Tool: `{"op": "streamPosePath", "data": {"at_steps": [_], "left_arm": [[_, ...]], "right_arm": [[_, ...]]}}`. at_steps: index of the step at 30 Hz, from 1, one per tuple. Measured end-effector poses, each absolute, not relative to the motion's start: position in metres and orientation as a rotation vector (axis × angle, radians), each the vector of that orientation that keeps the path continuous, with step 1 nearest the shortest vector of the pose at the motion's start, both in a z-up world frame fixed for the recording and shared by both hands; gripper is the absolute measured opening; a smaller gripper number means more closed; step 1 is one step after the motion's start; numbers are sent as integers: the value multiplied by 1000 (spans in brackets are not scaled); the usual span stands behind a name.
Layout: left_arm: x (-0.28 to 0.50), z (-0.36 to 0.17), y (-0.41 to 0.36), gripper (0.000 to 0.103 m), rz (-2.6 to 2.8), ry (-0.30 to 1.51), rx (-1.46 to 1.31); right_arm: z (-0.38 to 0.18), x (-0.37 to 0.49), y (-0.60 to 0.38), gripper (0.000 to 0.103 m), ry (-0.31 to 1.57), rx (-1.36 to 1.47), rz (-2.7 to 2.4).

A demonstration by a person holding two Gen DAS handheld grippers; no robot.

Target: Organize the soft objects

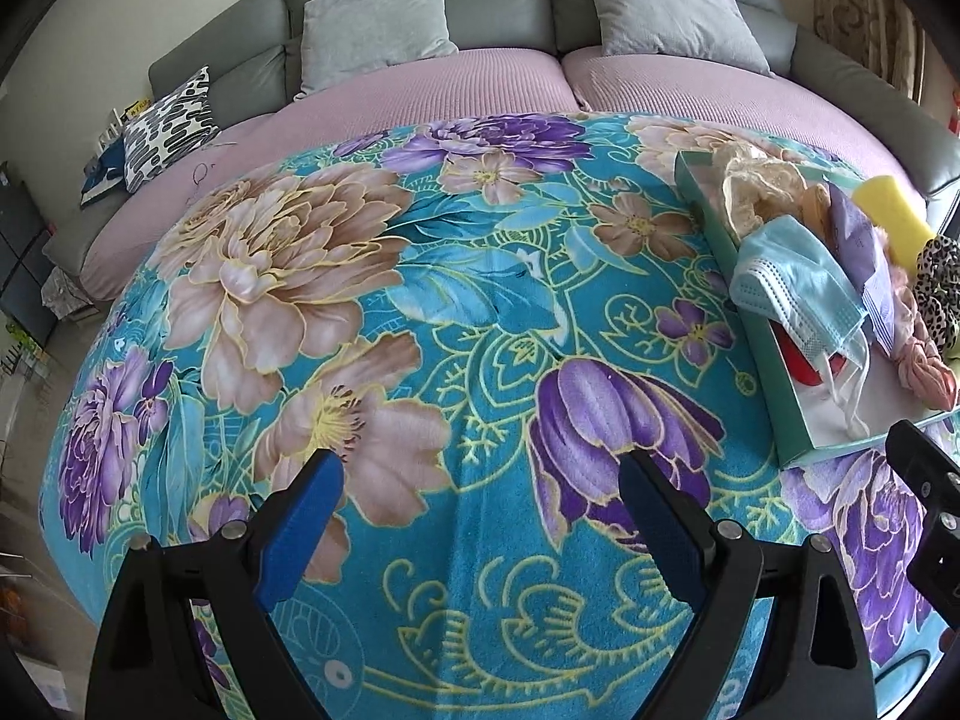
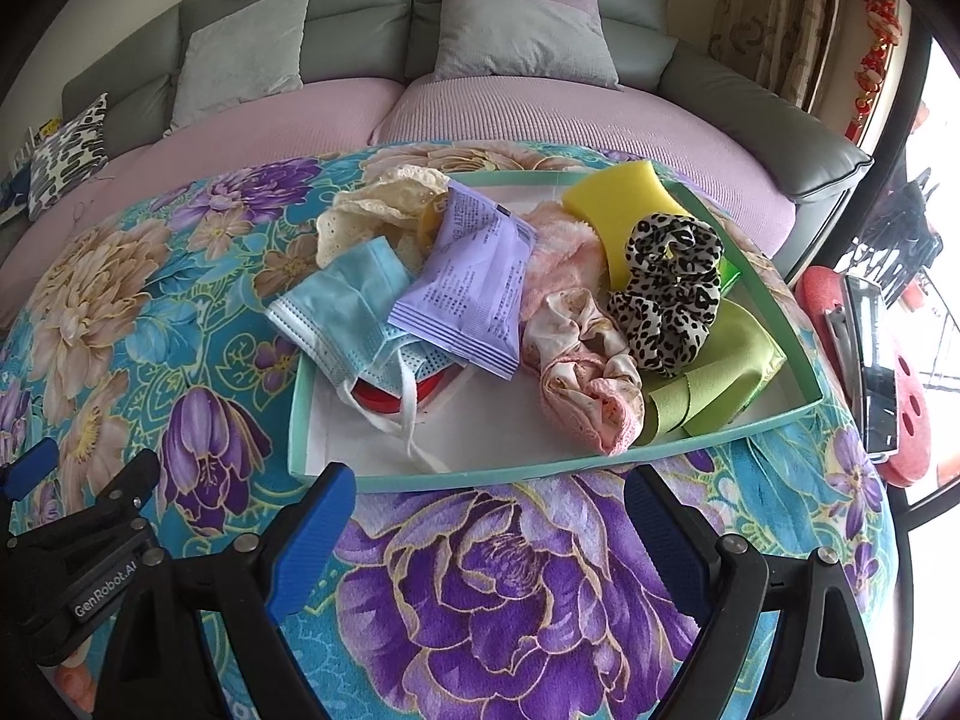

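Both claws hang wide apart over a floral blanket [image 2: 492, 588], holding nothing. The right claw [image 2: 489, 516] sits just short of a shallow green tray [image 2: 540, 471], its blue fingertips [image 2: 318, 516] near the tray's front rim but not touching it. Straight ahead of this claw the tray carries a heap of soft things — a blue face mask [image 2: 342, 312] draped over the left rim with its white loops trailing inside, a purple packet [image 2: 474, 282] leaning on the mask, a pink scrunchie [image 2: 585, 360] ahead and slightly right, a leopard-print scrunchie [image 2: 672, 288] further right, touching a yellow sponge [image 2: 618, 198] behind it, and a green cloth [image 2: 714, 378] at the right corner. A cream lace piece [image 2: 384, 210] lies at the far left rim, and something red shows under the mask.

The left claw [image 1: 480, 480] hovers over bare blanket, well apart from the tray [image 1: 774, 360], which lies ahead to its right — the mask [image 1: 792, 288] nearest. A sofa [image 2: 540, 120] with grey cushions [image 2: 522, 42] stands beyond.
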State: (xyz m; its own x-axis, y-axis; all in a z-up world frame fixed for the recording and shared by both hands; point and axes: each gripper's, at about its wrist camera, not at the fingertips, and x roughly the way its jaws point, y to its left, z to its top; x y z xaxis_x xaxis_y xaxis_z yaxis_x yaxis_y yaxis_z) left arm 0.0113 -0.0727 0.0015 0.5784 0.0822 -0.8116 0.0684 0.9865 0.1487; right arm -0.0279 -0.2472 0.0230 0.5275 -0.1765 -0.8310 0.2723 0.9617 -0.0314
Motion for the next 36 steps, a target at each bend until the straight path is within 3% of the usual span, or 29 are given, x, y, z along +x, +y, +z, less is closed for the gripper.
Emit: {"op": "streamPosePath", "data": {"at_steps": [36], "left_arm": [[29, -27, -72, 93, 22, 1044, 189]], "right_arm": [[2, -17, -253, 93, 1016, 121, -249]]}}
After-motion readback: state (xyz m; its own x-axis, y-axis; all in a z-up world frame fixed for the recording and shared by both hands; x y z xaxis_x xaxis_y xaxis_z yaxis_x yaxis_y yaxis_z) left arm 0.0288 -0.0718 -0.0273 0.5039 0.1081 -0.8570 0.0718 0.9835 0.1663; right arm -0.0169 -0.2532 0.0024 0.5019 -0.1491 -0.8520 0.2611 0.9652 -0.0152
